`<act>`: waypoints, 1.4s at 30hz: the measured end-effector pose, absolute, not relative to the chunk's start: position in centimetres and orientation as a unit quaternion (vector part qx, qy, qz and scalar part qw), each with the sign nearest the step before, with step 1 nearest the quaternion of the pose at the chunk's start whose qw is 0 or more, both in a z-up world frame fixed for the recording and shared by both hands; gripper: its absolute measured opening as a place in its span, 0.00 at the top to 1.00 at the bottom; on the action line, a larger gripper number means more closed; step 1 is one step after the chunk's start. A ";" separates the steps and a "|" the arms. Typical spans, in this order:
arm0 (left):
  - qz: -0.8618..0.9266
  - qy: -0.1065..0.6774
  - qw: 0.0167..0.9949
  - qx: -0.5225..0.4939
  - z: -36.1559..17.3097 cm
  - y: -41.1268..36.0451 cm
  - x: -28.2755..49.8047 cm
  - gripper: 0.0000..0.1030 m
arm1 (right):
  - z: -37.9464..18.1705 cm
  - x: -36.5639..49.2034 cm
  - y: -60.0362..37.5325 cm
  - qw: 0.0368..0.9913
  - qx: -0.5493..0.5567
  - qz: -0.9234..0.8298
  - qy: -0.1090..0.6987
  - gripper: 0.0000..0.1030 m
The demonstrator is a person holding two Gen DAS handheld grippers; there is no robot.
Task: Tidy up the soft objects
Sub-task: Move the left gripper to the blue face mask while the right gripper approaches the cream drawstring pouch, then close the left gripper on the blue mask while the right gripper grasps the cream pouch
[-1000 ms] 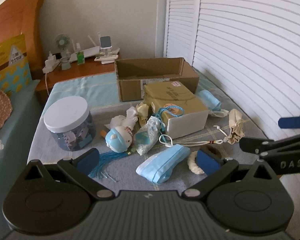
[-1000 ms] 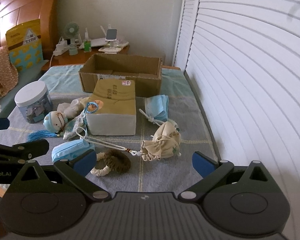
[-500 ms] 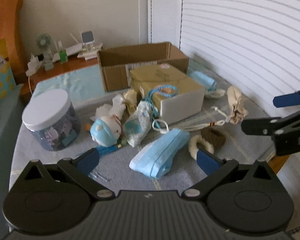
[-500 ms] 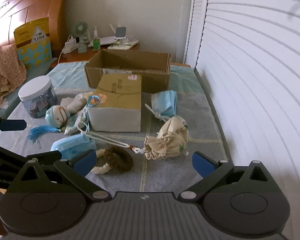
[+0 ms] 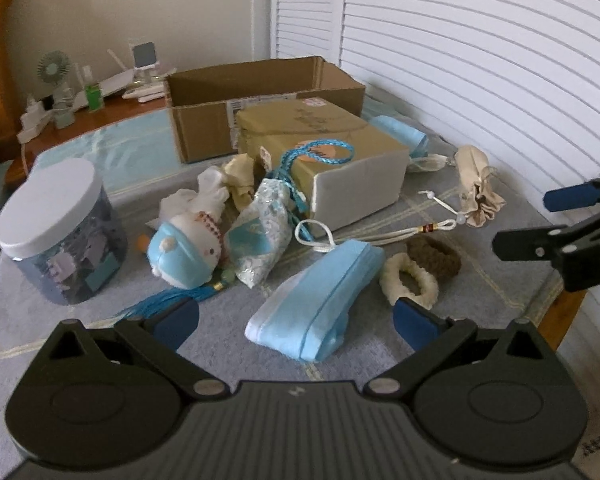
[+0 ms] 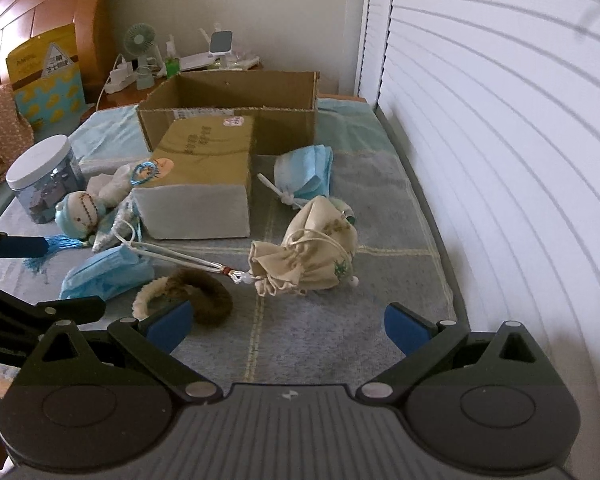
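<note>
Both tongs gape wide and empty as the left gripper [image 5: 296, 316] has swung closer, the folded blue face mask [image 5: 316, 300] now right between its fingertips, while the right gripper [image 6: 286, 322] hangs just short of the cream drawstring pouch [image 6: 312, 248], nothing boxed yet.

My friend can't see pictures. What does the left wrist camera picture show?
The open left tool hovers just short of a blue face-mask stack on a cluttered grey cloth, holding nothing. Behind lie a blue plush doll, a white-lidded jar, two scrunchies and an open cardboard box.
</note>
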State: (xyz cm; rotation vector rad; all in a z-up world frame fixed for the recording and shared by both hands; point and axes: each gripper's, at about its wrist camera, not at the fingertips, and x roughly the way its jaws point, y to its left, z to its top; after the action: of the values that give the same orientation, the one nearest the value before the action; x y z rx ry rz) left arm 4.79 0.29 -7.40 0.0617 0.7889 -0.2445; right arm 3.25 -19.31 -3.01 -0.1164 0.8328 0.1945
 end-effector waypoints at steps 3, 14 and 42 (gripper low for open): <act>-0.127 0.384 0.914 0.031 -7.5 0.4 5.4 0.02 | -3.3 3.6 -19.4 0.907 -0.052 0.094 0.406 0.00; -0.165 0.391 0.905 0.042 -8.1 -0.1 7.0 0.34 | -4.1 4.5 -19.9 0.905 -0.043 0.092 0.413 0.00; -0.181 0.405 0.895 0.053 -8.4 0.0 6.4 0.45 | -6.1 8.3 -19.6 0.913 -0.042 0.130 0.384 0.27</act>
State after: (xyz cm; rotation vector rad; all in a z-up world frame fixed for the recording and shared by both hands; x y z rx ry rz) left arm 6.37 -0.01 -8.40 0.1102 0.8387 -0.3745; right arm 8.30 -19.59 -6.07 -0.0873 0.7911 0.2682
